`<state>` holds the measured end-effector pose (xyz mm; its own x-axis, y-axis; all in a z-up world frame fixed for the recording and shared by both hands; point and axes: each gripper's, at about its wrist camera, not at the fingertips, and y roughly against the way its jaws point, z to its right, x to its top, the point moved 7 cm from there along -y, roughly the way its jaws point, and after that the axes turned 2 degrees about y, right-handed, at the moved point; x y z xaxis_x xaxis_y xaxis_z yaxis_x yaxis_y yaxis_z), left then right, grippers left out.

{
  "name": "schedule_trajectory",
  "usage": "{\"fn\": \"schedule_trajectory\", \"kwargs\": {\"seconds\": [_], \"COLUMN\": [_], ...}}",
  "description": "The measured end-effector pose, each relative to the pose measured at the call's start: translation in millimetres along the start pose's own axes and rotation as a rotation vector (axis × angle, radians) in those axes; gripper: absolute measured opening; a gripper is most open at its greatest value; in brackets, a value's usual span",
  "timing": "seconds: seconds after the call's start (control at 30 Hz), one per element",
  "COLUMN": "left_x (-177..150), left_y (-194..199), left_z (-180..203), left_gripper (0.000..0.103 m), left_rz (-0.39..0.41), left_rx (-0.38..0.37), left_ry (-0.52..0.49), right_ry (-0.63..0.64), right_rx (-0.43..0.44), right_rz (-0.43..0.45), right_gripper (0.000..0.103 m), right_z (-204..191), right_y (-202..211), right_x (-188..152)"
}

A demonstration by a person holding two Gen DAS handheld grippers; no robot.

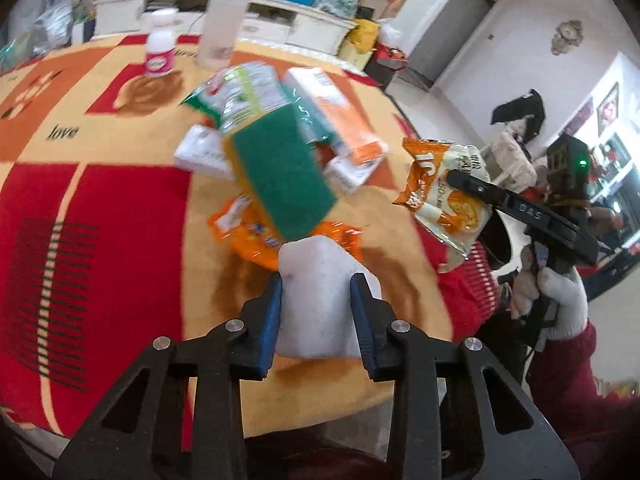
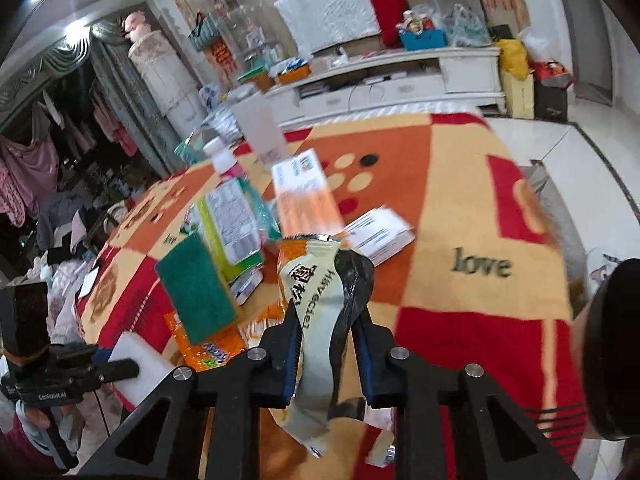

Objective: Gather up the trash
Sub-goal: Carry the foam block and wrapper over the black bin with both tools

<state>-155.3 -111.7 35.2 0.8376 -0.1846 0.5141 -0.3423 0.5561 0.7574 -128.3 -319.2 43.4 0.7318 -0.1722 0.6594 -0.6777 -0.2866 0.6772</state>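
My left gripper [image 1: 317, 284] is shut on a white foam block [image 1: 316, 320], its blue pads pressing both sides above the table's near edge. From the right wrist view the same block [image 2: 134, 346] shows at lower left with a left finger [image 2: 116, 370] on it. My right gripper [image 2: 328, 314] is shut on a crumpled orange and cream snack bag [image 2: 316, 280] with a dark lining. In the left wrist view that bag [image 1: 432, 176] hangs off the table's right edge, pinched by the right gripper [image 1: 460, 180]. A flat orange wrapper [image 1: 256, 240] lies on the cloth.
A red, orange and yellow cloth [image 1: 100, 208] covers the table. On it lie a green scouring pad [image 1: 280, 176], a sponge pack [image 1: 240, 96], an orange box [image 1: 336, 112], white boxes [image 2: 380, 232], a pink-labelled bottle [image 1: 160, 46] and a tall translucent bottle [image 1: 222, 20]. A dark round object [image 2: 612, 348] sits at the right.
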Motion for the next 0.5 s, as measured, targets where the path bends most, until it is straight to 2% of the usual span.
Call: {"fn": "schedule_trajectory", "kwargs": {"seconds": [0.2,0.5], "left_x": [23.6,56.2], "left_y": [7.4,-17.5], "left_z": [40.9,106.2], "left_gripper": [0.031,0.031], "left_rz": [0.054,0.075], "left_rx": [-0.059,-0.139], "left_ry": [-0.069,-0.151], "right_ry": [-0.046,-0.109], "right_rx": [-0.053,-0.152], "right_rz": [0.058,0.128], "right_gripper": [0.023,0.023], "right_z": [34.5,83.3], "right_y": [29.0,73.6], "right_x": [8.6,14.2]}}
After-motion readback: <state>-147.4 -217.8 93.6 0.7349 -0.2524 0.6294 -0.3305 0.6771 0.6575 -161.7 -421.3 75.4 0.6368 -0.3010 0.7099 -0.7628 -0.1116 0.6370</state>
